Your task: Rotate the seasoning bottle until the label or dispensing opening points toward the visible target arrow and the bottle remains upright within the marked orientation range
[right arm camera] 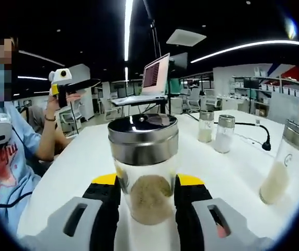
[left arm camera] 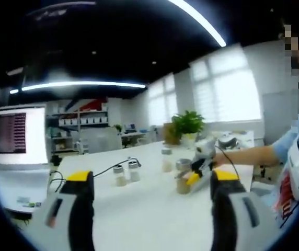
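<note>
- Seasoning bottle (right arm camera: 144, 167) sits right up close in right gripper view, upright on white table (right arm camera: 81, 162), brown powder at bottom, shiny metal cap on top.
- Right gripper (right arm camera: 145, 191) squeezes it, one jaw on each side of the glass.
- Left gripper (left arm camera: 152, 183) is up off the table w/ jaws wide apart, holding nothing.
- 3 other shakers stand further back: two small ones (right arm camera: 215, 130) near a black cable (right arm camera: 254, 128), one tall one (right arm camera: 283, 162) at the right.
- Laptop (right arm camera: 152, 78) is at the far end.

Right gripper (left arm camera: 190, 179) clamps seasoning bottle (left arm camera: 183, 177) on table (left arm camera: 149, 209).
</note>
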Action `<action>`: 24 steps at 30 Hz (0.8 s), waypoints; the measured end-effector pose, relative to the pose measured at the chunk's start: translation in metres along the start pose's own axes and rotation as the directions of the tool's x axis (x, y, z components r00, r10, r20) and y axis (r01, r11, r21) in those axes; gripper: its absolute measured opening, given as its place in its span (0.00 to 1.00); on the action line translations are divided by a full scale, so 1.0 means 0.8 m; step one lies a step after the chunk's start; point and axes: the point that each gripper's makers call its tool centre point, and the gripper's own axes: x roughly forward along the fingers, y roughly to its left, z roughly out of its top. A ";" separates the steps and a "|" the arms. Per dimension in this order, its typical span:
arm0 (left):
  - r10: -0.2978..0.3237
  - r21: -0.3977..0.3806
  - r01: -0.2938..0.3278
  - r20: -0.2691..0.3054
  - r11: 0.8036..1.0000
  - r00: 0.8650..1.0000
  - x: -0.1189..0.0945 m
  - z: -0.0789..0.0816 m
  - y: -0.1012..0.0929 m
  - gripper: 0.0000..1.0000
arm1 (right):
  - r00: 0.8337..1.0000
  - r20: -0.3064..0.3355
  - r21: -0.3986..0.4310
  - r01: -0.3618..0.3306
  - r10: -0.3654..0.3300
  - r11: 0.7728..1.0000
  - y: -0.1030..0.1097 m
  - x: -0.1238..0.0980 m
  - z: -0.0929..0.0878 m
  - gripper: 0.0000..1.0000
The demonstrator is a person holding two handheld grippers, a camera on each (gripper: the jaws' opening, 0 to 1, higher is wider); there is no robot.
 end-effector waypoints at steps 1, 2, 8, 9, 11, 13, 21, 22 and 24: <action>0.006 0.001 -0.006 0.002 1.000 1.000 -0.002 0.001 0.001 0.98 | 1.000 -0.001 -0.001 -0.012 0.012 1.000 0.001 0.000 0.000 0.40; 0.009 0.001 -0.009 0.005 1.000 1.000 -0.003 0.002 0.002 0.98 | 1.000 0.001 0.004 -0.021 0.021 1.000 0.000 0.001 0.000 0.40; 0.009 0.010 -0.009 0.019 1.000 1.000 -0.006 0.007 0.007 0.98 | 0.995 -0.007 -0.030 -0.103 0.103 0.994 0.003 -0.001 -0.001 0.40; 0.009 0.011 -0.009 0.019 1.000 1.000 -0.006 0.007 0.006 0.98 | 0.994 -0.007 -0.032 -0.111 0.111 0.993 0.003 -0.001 -0.001 0.40; 0.011 0.010 -0.011 0.011 1.000 1.000 -0.004 0.004 0.006 0.98 | 0.993 -0.002 -0.031 -0.122 0.122 0.992 0.003 -0.001 -0.001 0.40; 0.018 0.010 -0.018 0.006 1.000 1.000 -0.002 0.002 0.007 0.98 | 0.992 0.009 -0.030 -0.124 0.124 0.992 0.002 -0.001 -0.001 0.40; 0.008 0.005 -0.008 -0.007 1.000 1.000 0.001 -0.001 0.007 0.98 | 0.992 0.022 -0.036 -0.126 0.127 0.991 -0.001 -0.003 -0.002 0.41; 0.006 0.007 -0.006 -0.009 1.000 1.000 0.001 -0.001 0.007 0.98 | 0.991 0.027 -0.035 -0.129 0.130 0.991 -0.001 -0.003 -0.002 0.41; 0.000 0.006 0.000 -0.010 1.000 1.000 0.002 -0.002 0.007 0.98 | 0.991 0.033 -0.037 -0.131 0.132 0.991 -0.002 -0.003 -0.001 0.41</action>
